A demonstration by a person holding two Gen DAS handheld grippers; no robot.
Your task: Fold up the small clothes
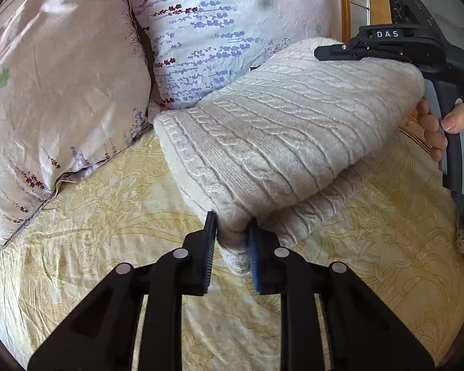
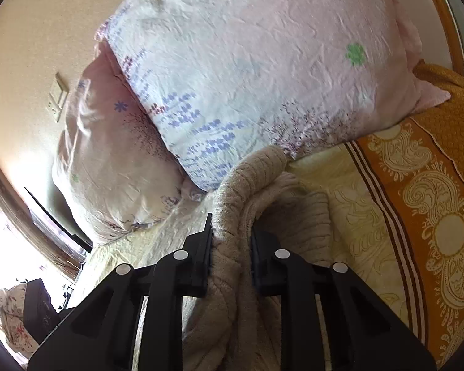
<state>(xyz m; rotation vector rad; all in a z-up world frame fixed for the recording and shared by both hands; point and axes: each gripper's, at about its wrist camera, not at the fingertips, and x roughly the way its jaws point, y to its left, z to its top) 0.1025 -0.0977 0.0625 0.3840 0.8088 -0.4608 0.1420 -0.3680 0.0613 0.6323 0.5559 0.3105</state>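
A cream cable-knit sweater (image 1: 287,130) is held up over the yellow patterned bedspread (image 1: 108,216), with a lower layer draped on the bed. My left gripper (image 1: 232,232) is shut on the sweater's near corner. The right gripper's body (image 1: 417,52) shows at the upper right of the left wrist view, held by a hand, its fingertips hidden behind the knit. In the right wrist view my right gripper (image 2: 232,235) is shut on a bunched edge of the sweater (image 2: 241,185), which arches up between the fingers.
Two pink floral pillows (image 1: 62,86) (image 1: 219,31) lie at the head of the bed, just behind the sweater. An orange patterned bed border (image 2: 433,201) runs along the right. A wooden frame (image 1: 377,3) stands behind. A wall with a switch plate (image 2: 58,97) is on the left.
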